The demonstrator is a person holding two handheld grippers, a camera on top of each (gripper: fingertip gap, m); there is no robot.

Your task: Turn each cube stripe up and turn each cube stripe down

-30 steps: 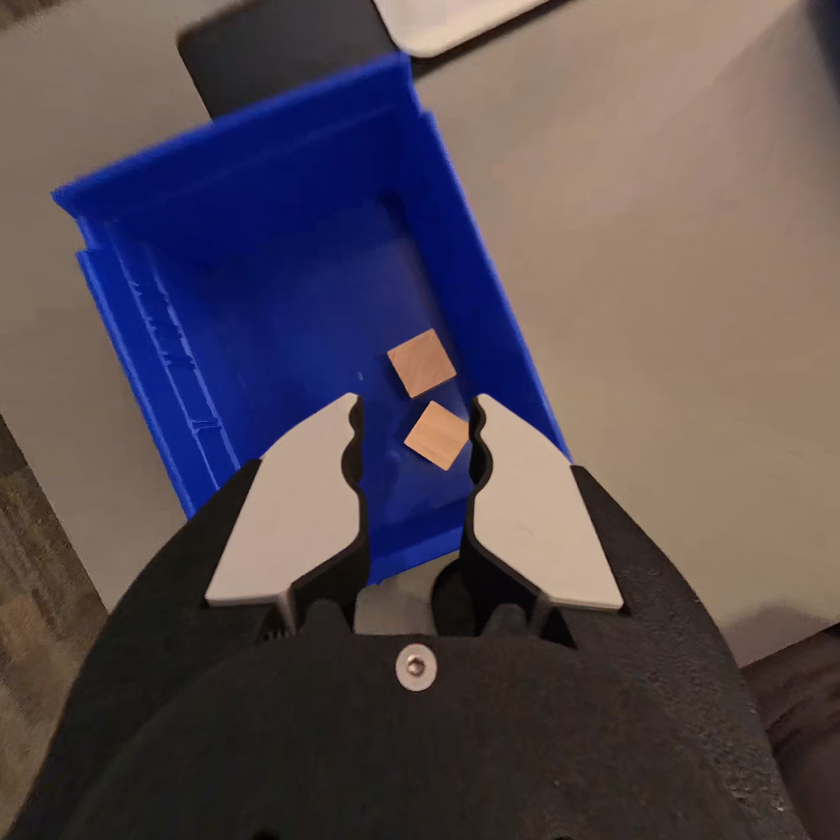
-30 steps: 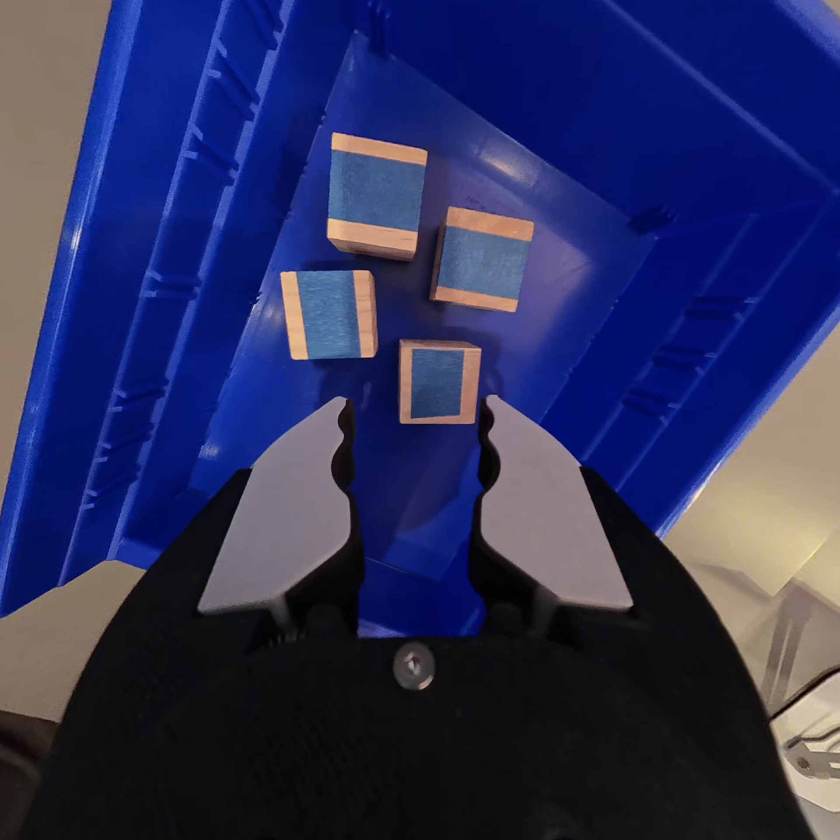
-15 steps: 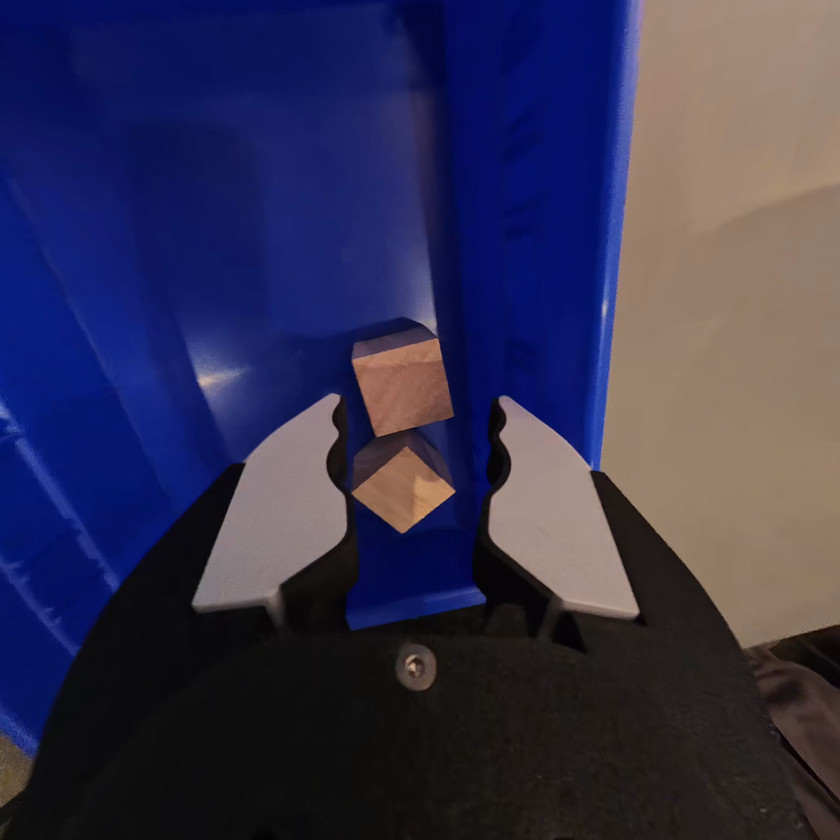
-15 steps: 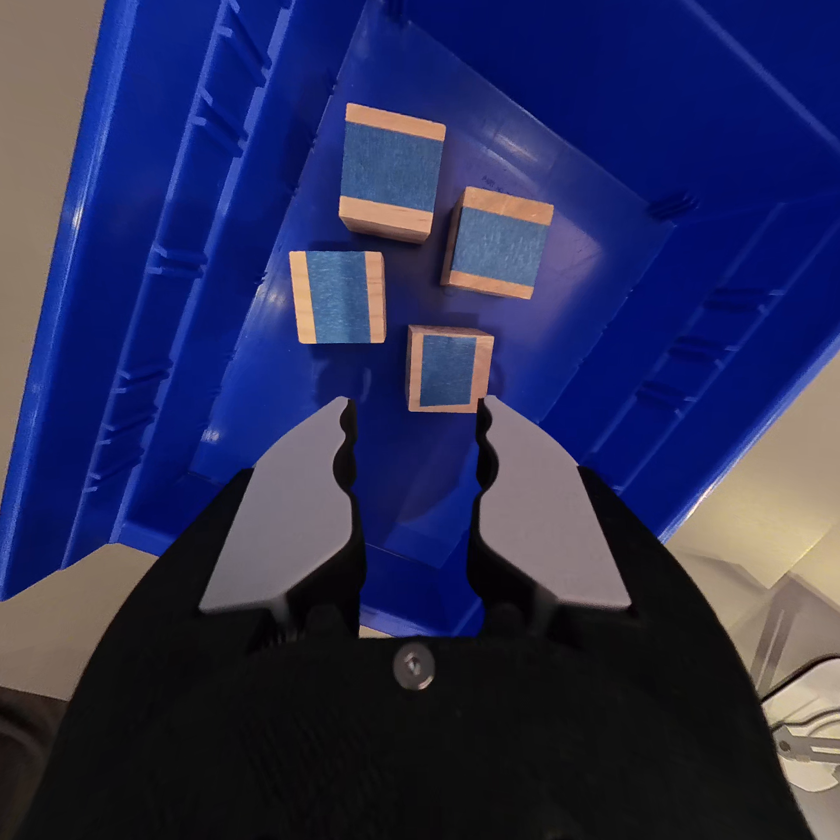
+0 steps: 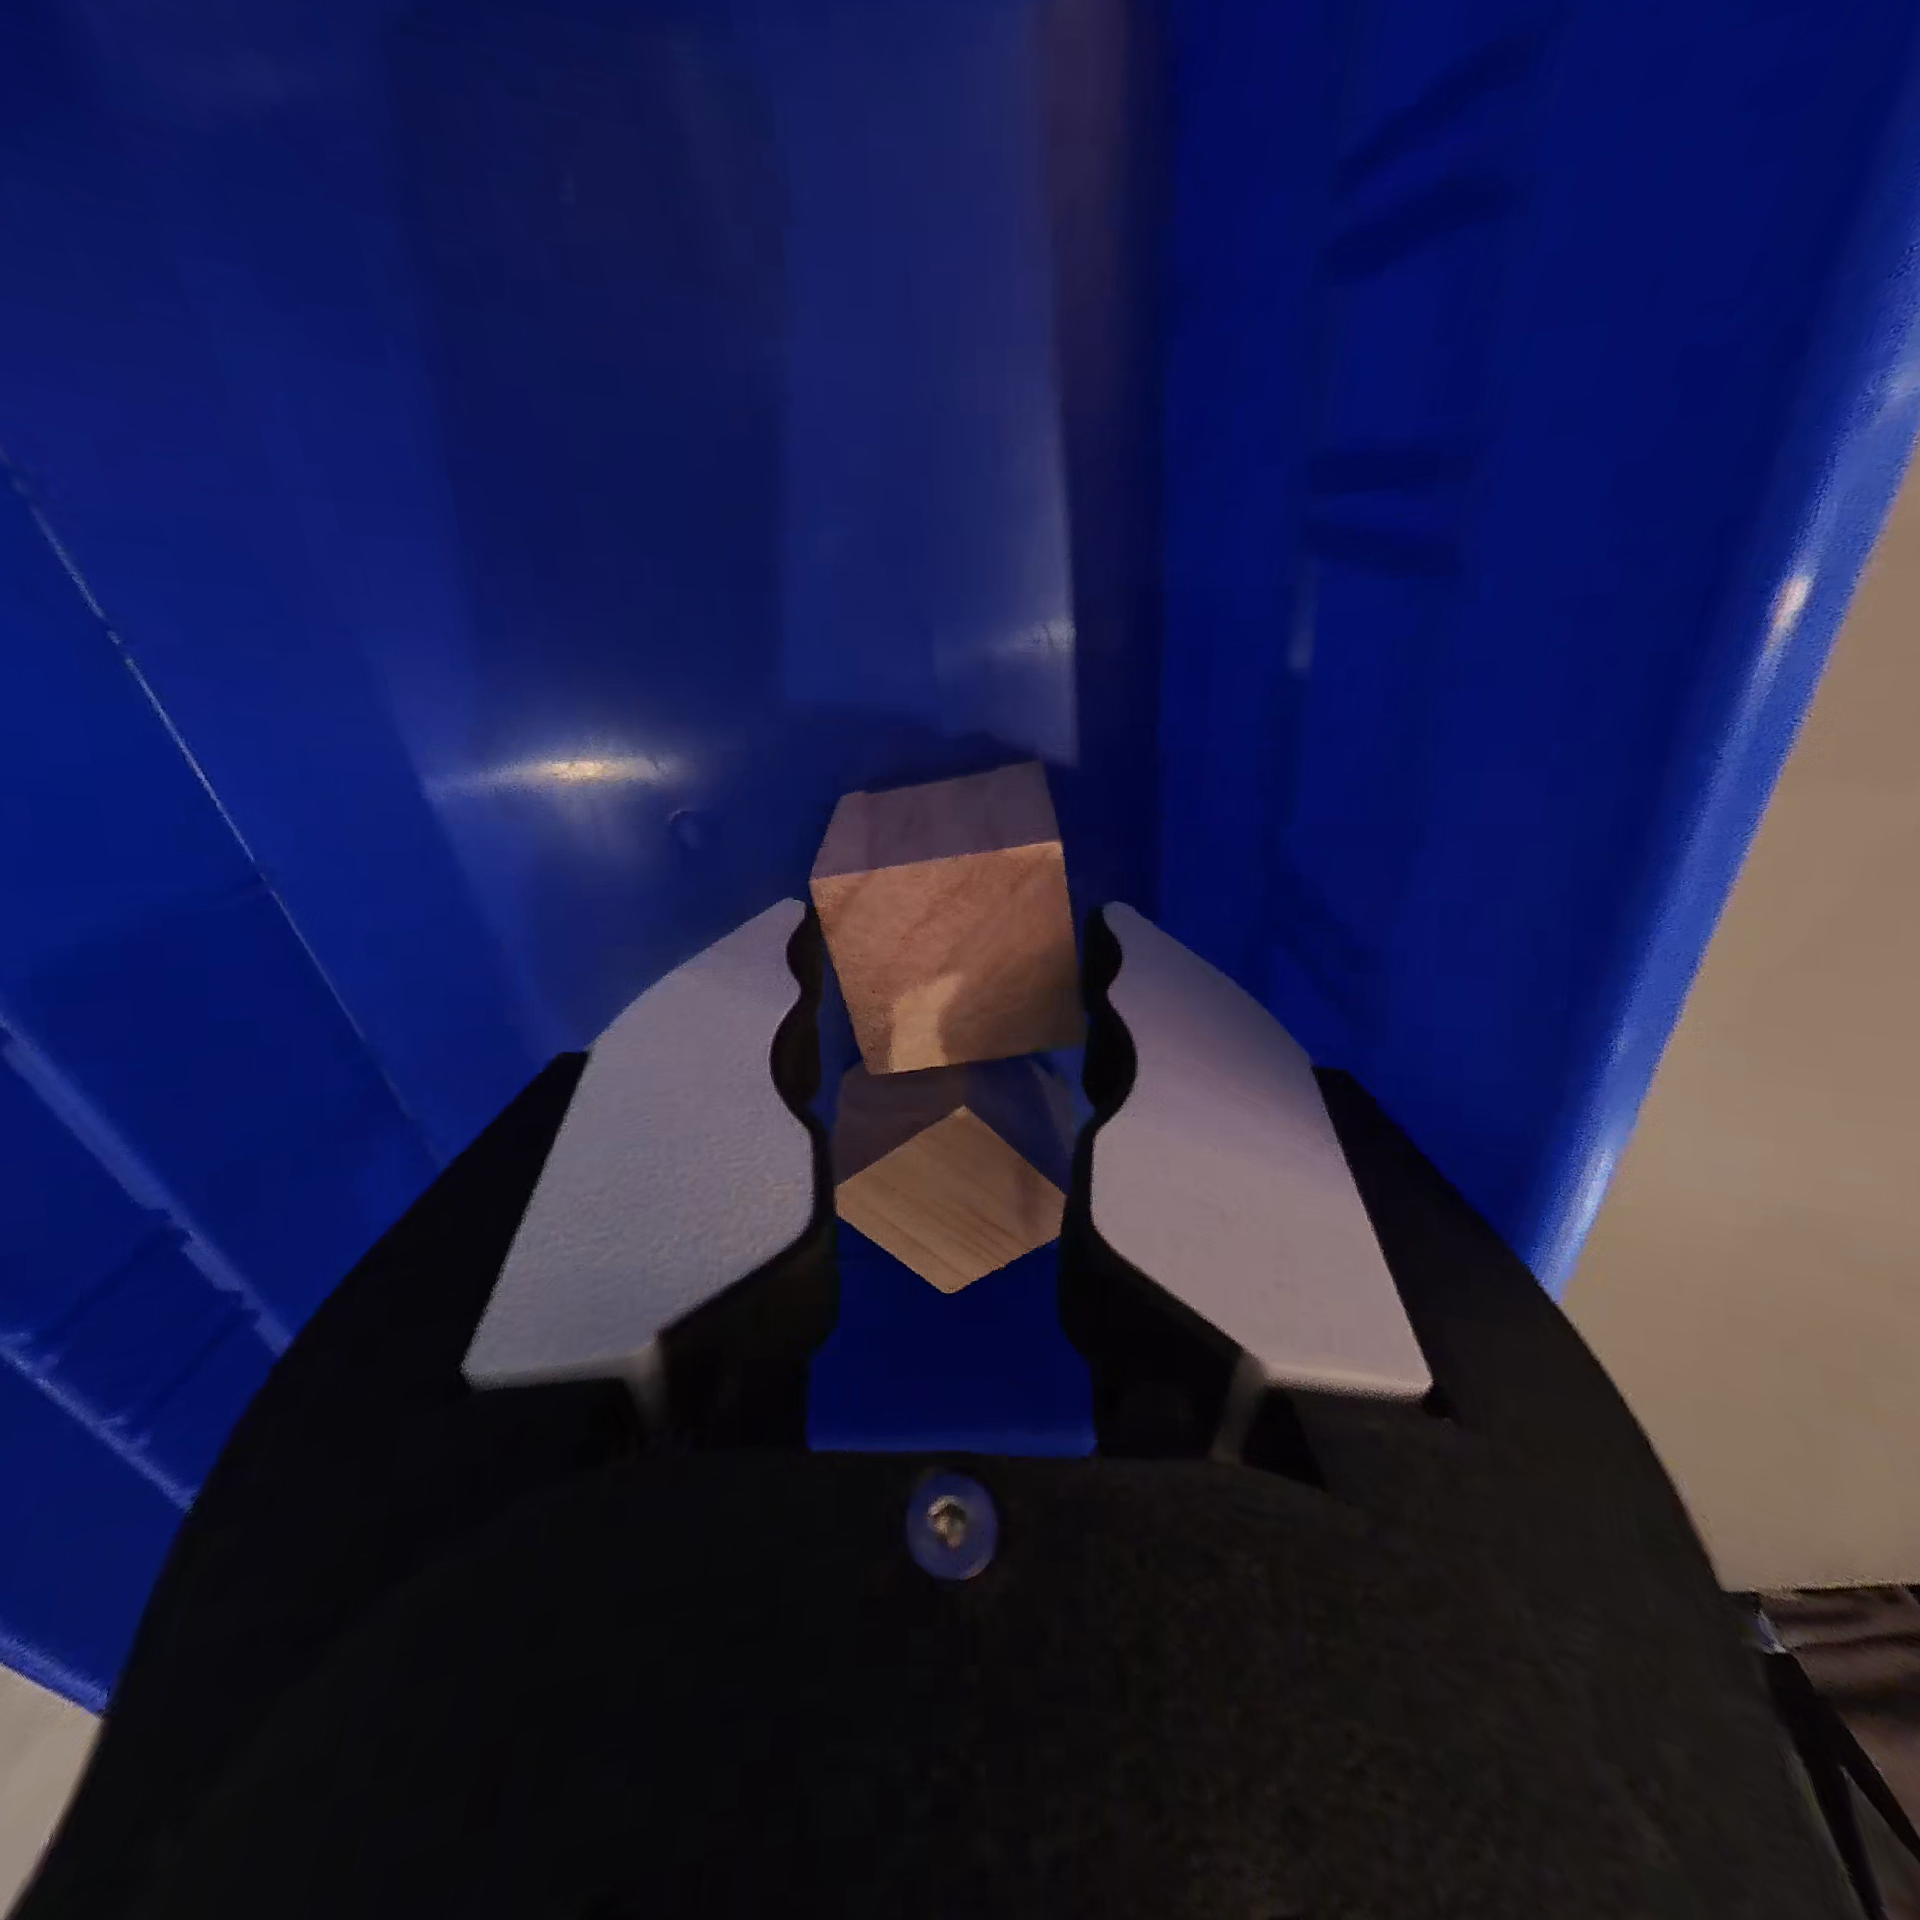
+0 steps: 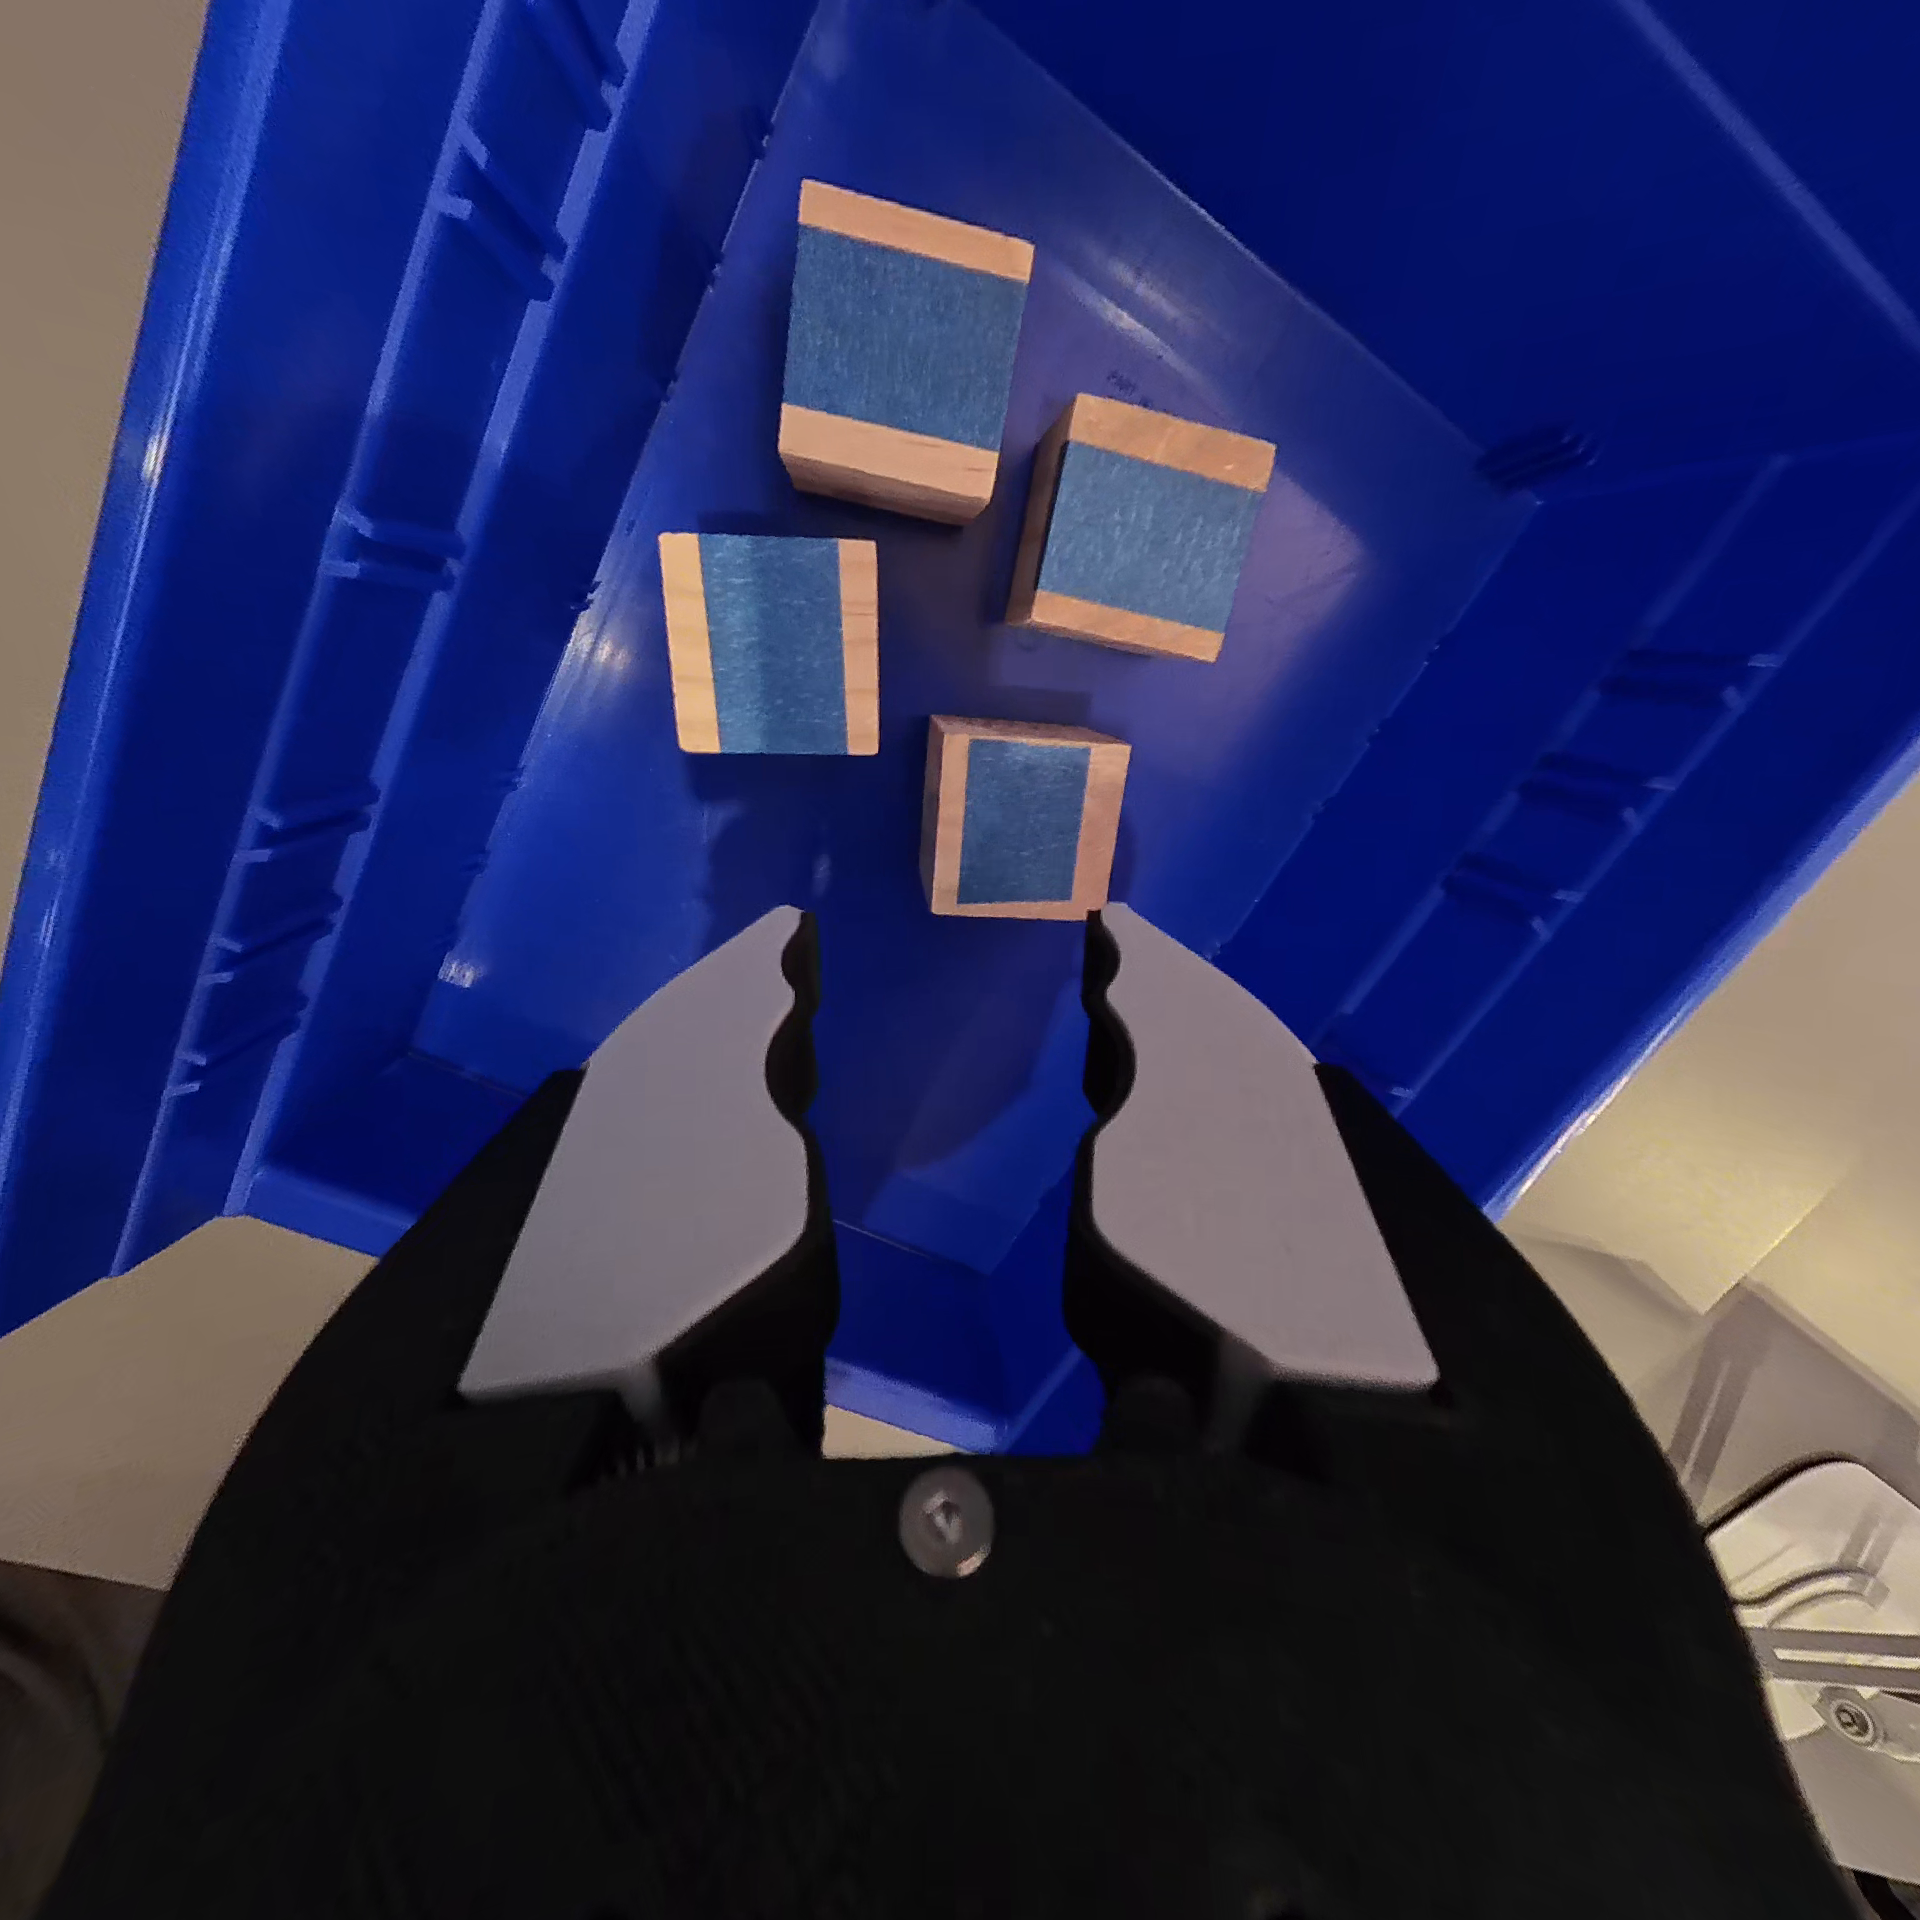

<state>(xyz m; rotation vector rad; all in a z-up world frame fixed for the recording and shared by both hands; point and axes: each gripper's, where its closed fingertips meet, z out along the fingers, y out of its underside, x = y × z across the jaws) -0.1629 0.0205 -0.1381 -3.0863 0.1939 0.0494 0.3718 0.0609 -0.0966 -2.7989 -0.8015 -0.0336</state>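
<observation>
plain cubes [image 5: 940,966] between left tool [image 5: 945,920], striped cubes [image 6: 1023,816] before right tool [image 6: 945,920]

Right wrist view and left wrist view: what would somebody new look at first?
Probably the four small wooden cubes with blue stripes facing up, spread on the floor of a big blue plastic bin just ahead of the open right claw. In the other blue plastic bin, two plain wooden cubes showing no stripe sit close together between the open left claw's fingers.
</observation>
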